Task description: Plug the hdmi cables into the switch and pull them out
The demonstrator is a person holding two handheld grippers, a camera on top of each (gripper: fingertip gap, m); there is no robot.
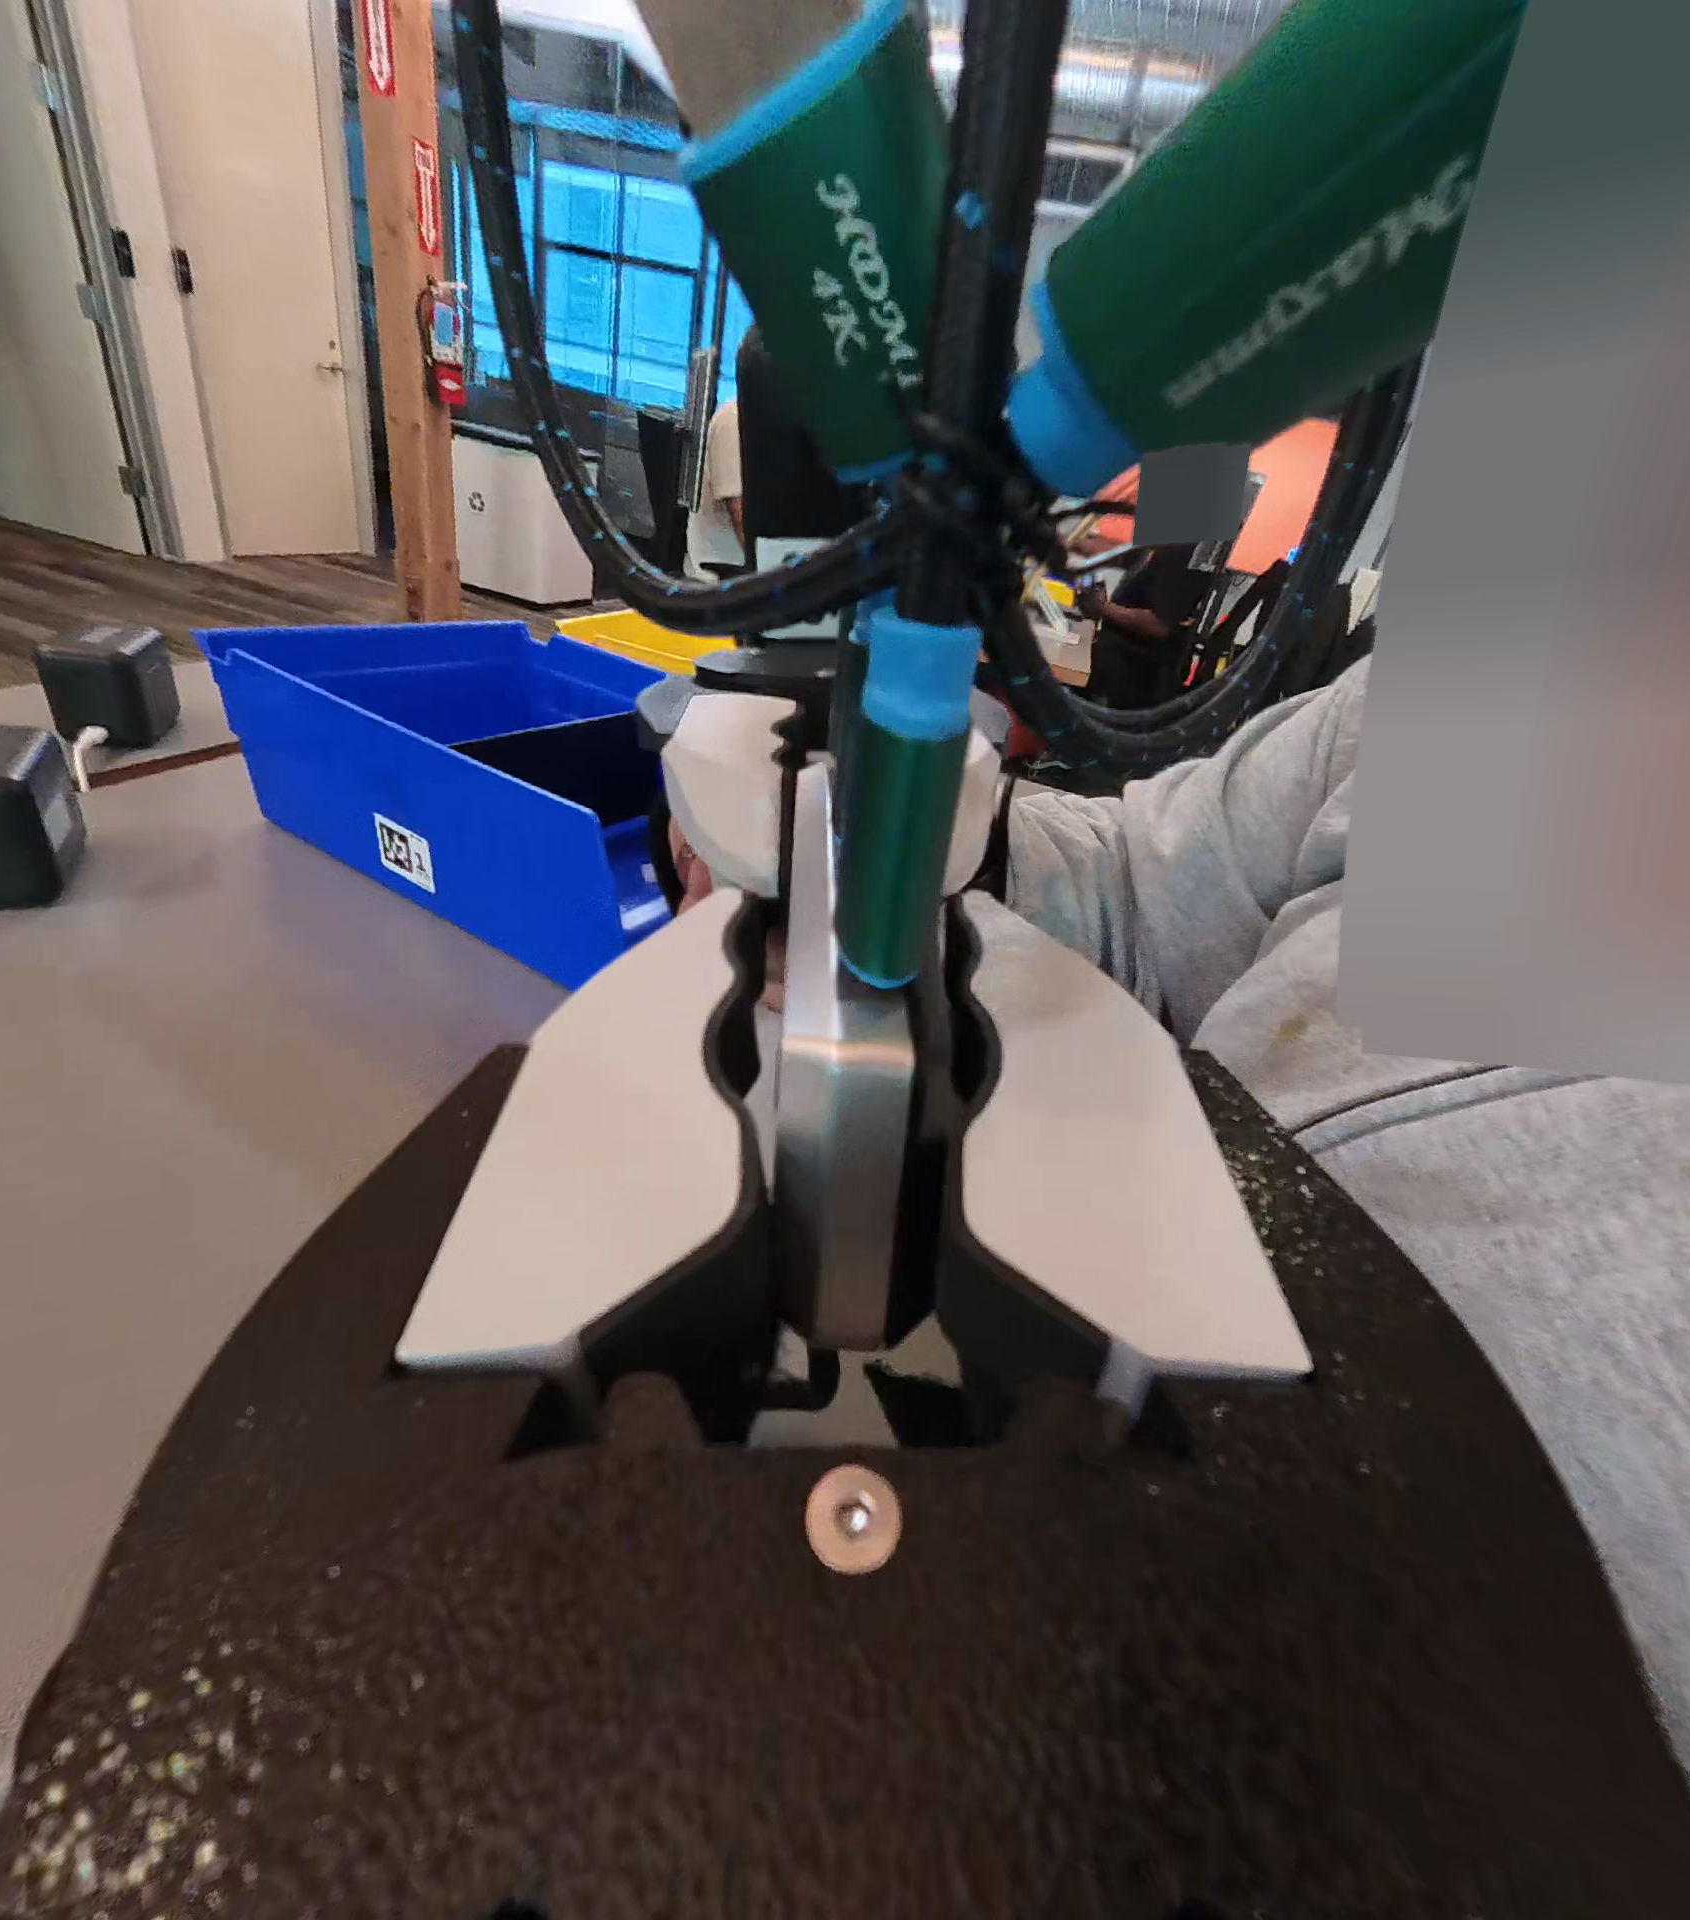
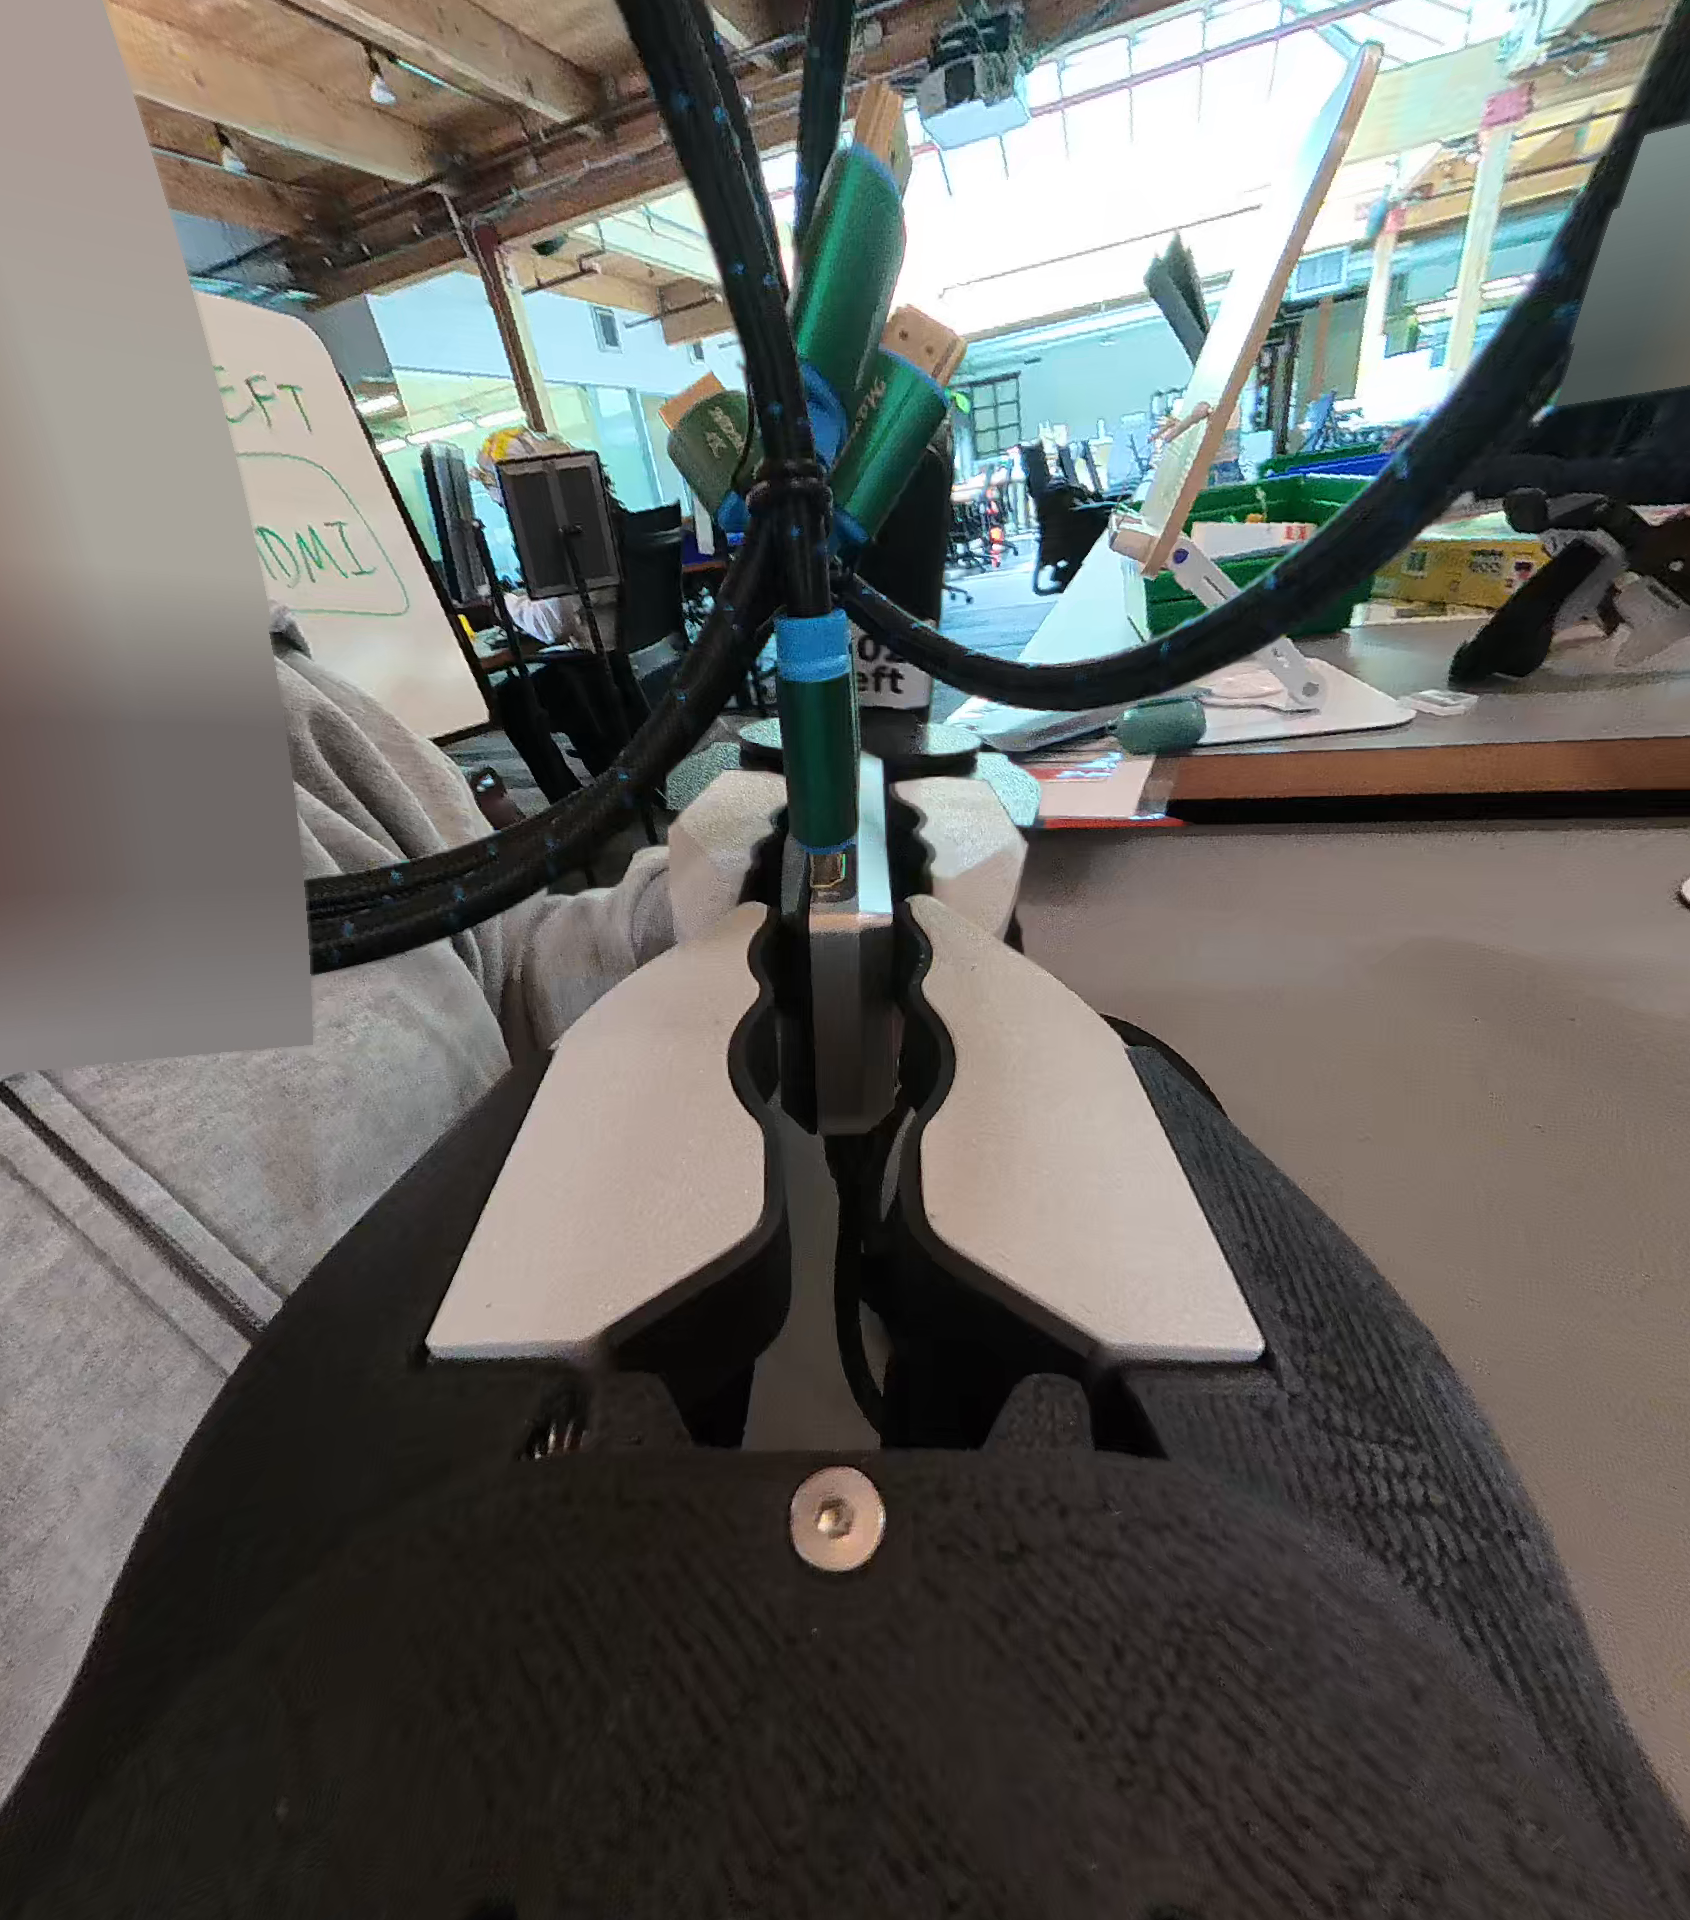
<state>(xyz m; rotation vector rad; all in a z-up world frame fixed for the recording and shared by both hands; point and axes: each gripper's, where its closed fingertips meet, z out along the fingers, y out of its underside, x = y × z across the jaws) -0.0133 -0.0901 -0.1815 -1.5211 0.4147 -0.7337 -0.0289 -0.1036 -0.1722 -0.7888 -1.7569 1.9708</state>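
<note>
While both grippers, left [image 1: 846, 997] and right [image 2: 836, 997], hold jaws narrow on the silver adapter block [image 1: 836, 1122], keep the green plug [image 1: 898, 831] square to it; desk [image 1: 145, 1091] below.

my left gripper [image 1: 846, 997] boxed in, cable bundle [image 1: 934, 499] at 12, blue bin [image 1: 467, 821] at 10, grey sleeve [image 1: 1236, 883] at 2, bare tabletop [image 1: 145, 1091] open at 9
</note>
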